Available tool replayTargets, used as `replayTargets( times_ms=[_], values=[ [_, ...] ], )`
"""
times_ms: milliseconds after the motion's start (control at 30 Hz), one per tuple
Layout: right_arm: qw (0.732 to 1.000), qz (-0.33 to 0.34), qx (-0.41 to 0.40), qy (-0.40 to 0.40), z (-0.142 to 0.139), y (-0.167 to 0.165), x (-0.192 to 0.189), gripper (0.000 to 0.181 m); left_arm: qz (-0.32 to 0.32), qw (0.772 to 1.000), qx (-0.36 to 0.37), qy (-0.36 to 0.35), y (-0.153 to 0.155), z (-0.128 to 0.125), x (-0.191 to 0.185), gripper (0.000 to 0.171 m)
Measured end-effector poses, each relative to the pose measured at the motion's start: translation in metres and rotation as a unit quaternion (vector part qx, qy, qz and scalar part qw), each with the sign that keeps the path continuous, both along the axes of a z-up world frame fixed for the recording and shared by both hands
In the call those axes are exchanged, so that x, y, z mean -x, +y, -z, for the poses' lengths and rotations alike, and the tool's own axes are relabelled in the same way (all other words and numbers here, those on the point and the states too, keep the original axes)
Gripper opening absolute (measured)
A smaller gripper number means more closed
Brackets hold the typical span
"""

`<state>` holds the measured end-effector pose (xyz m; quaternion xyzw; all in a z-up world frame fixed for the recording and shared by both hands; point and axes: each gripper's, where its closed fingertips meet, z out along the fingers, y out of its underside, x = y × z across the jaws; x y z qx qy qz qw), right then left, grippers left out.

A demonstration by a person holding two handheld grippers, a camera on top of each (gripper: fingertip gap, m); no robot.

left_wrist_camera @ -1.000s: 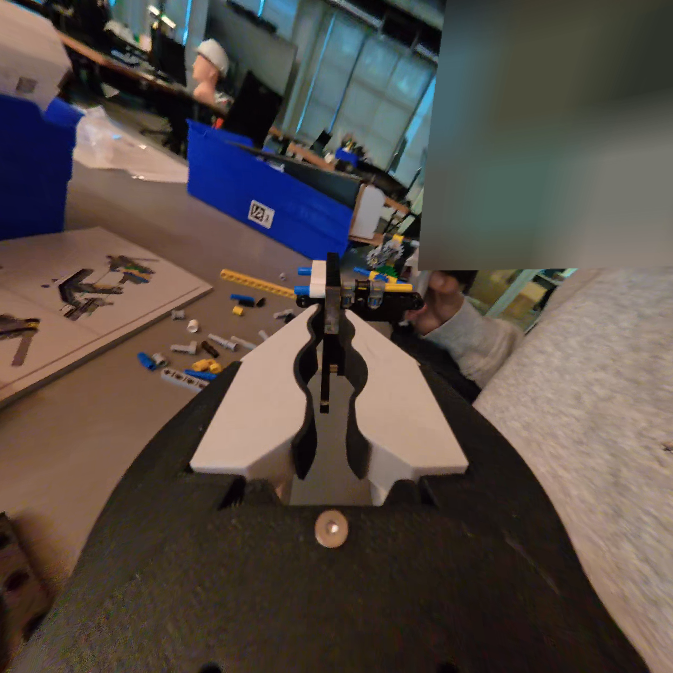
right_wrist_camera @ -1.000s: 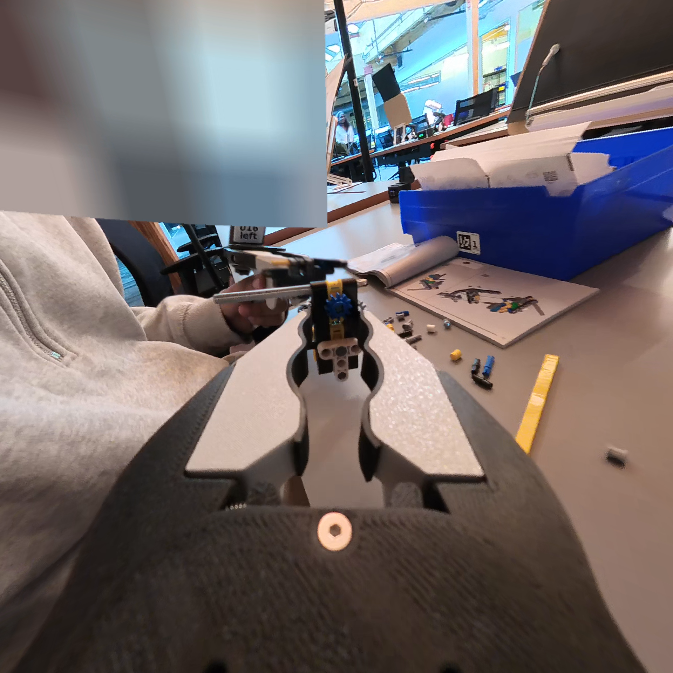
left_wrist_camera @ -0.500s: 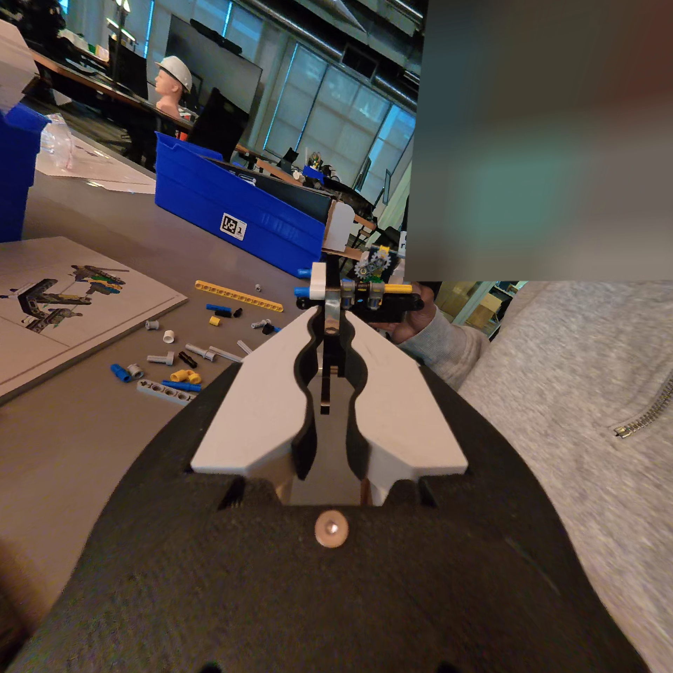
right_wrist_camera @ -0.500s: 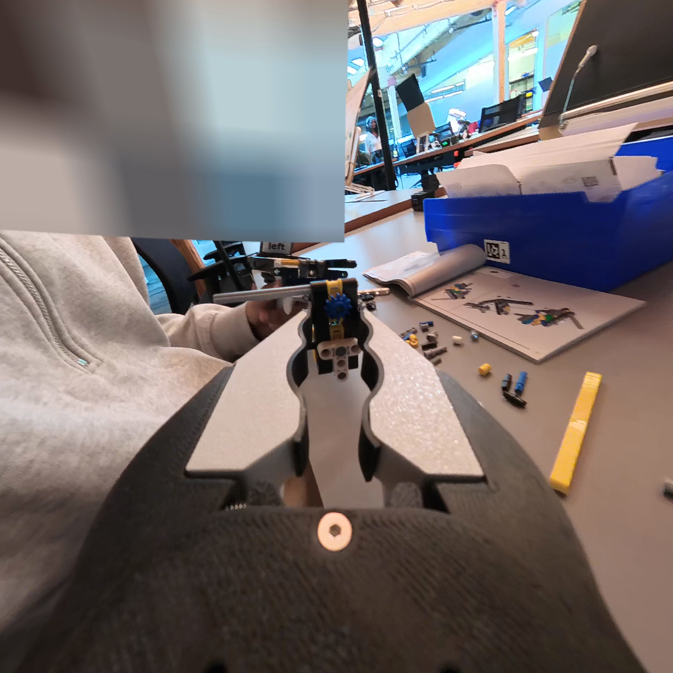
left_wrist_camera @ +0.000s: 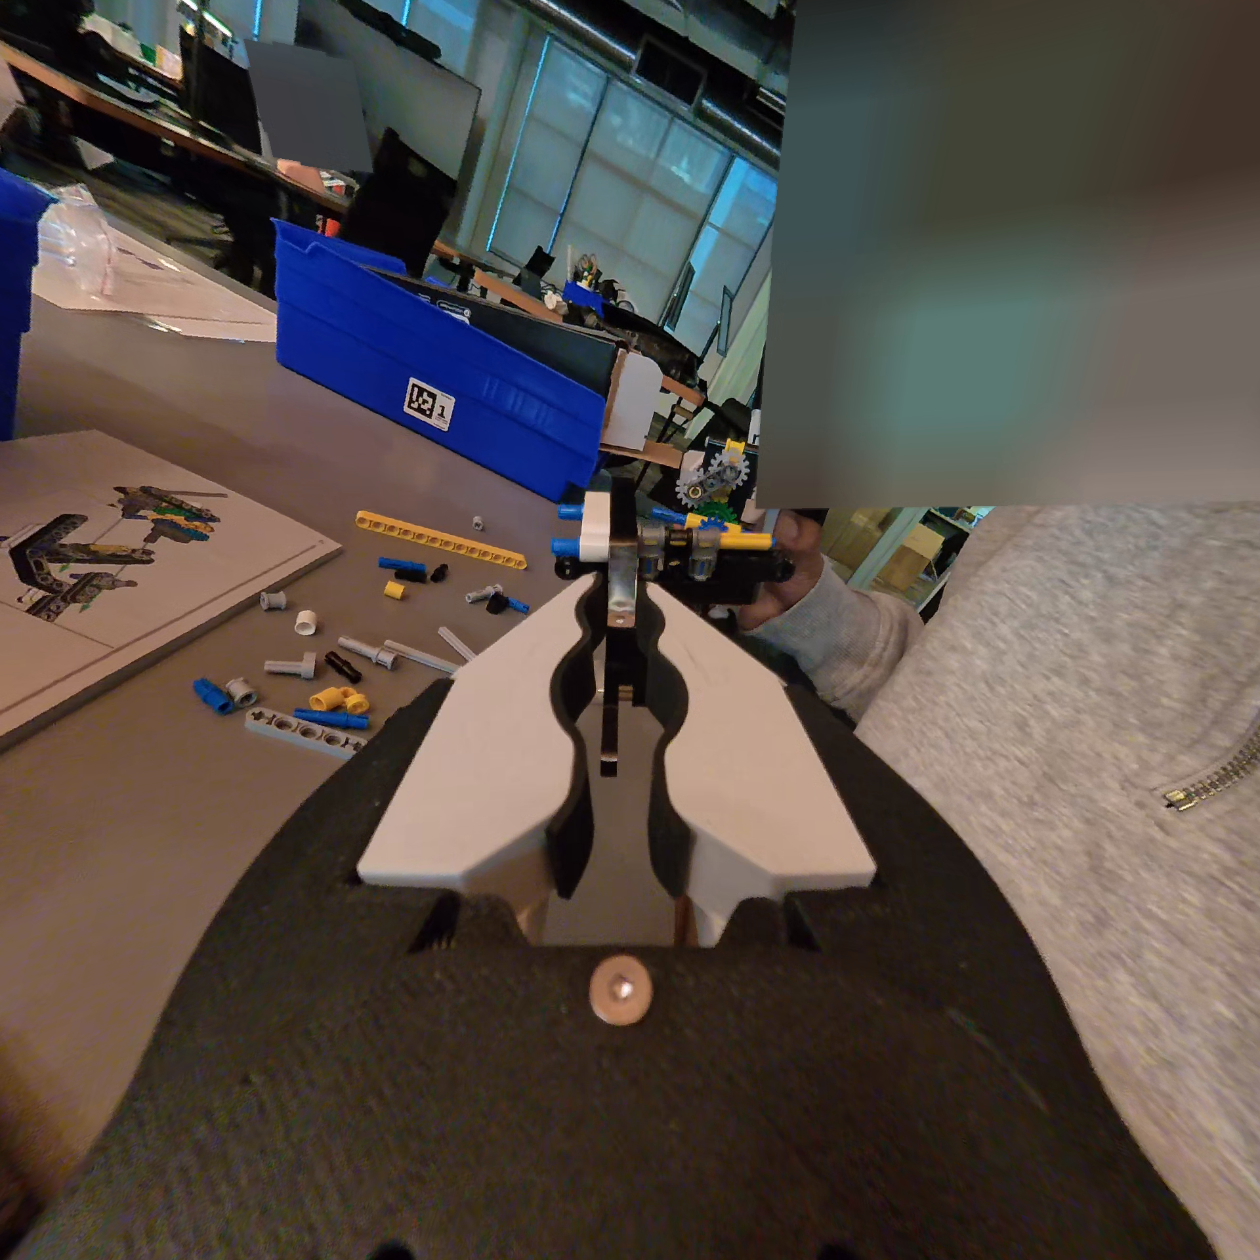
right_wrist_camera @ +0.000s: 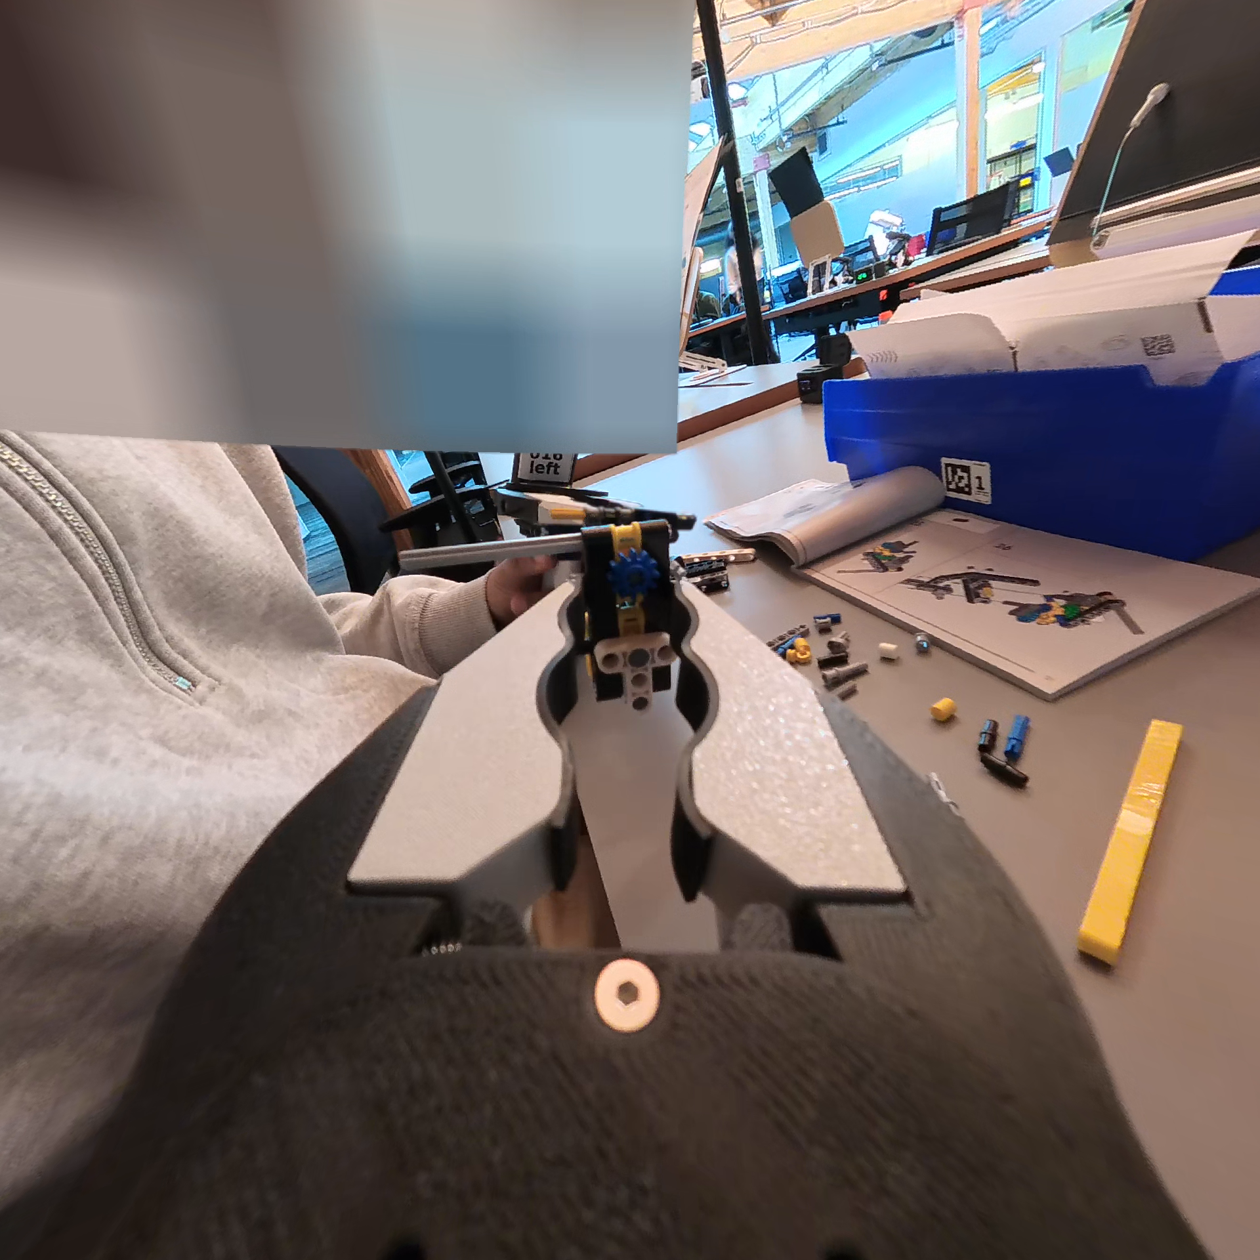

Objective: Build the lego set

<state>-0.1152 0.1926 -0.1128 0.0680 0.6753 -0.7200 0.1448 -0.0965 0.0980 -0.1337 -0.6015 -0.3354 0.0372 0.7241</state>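
Assembly is mid-join: my left gripper (left_wrist_camera: 617, 593) pinches a thin black beam (left_wrist_camera: 619, 654), fingers narrow around it, and that beam carries a cross-piece (left_wrist_camera: 671, 549) of white, blue, grey and yellow parts just past the tips. My right gripper (right_wrist_camera: 631, 607) is closed on a black frame (right_wrist_camera: 626, 600) with a blue gear (right_wrist_camera: 633, 575) on a yellow strip and a white T-piece (right_wrist_camera: 637, 665) below it. Both sub-builds are held up off the table (left_wrist_camera: 204, 818), close in front of my chest, near each other; I cannot tell whether they touch. A grey axle (right_wrist_camera: 491, 551) runs sideways behind the gear, toward my left hand (right_wrist_camera: 521, 586). Loose pins (left_wrist_camera: 320, 675) lie near the table's front edge beside the open manual (left_wrist_camera: 136, 566), with a yellow beam (right_wrist_camera: 1132, 838) toward the right side and a blue bin (right_wrist_camera: 1023, 463) at the back. I judge the step to be mating these two pieces. Next I need to line the axle or pin holes up squarely and press them together without letting either grip twist; the thin beam could pivot between my fingers under that push.
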Motion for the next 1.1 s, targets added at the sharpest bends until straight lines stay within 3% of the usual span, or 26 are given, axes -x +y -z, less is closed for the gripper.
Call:
replayTargets(
  times_ms=[1100],
  values=[
    [0.998,-0.055,0.017,-0.017,-0.004,-0.016,-0.023,0.022,0.012,0.999,0.043,-0.011,0.017,0.009,0.001,0.004]
  ],
)
